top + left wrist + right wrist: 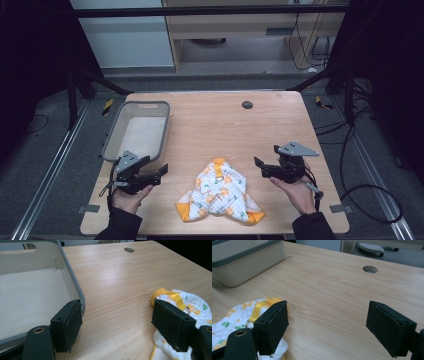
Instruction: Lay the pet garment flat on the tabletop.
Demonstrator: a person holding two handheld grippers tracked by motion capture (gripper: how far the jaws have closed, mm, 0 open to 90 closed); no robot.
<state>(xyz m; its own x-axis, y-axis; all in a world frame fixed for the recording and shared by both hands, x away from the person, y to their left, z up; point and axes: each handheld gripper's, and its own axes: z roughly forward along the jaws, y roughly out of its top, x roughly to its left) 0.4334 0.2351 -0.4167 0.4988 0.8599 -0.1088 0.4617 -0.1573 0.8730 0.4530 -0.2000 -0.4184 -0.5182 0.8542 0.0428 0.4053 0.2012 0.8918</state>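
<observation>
Closest to the person's edge of the table [280,120], a small quilted garment [218,192] is lying crumpled on the wood, white with orange and green prints and yellow trim, a yellow strap [218,162] and metal ring at its far end. It is sitting between the two tools, touched by neither.

The left gripper [161,172] is hovering just to the garment's left, jaws spread wide with nothing between them; in the left gripper view the cloth [190,310] is showing behind the right-hand jaw. The right gripper [261,165] is waiting on the other side, likewise gaping and holding nothing, with the cloth [234,317] peeking past its left-hand jaw.

The garment's long axis seems to be running from the near edge toward the far one, strap end farthest. Both tools are sitting level with that far end, the left one looking a touch nearer, so I'd guess each needs to swing inward.

Some lettering is showing beside the strap in the left gripper view, too partial to read.

Farther back on the left, a grey bin [112,132] is standing, and beyond it a round cable hole [247,104].
</observation>
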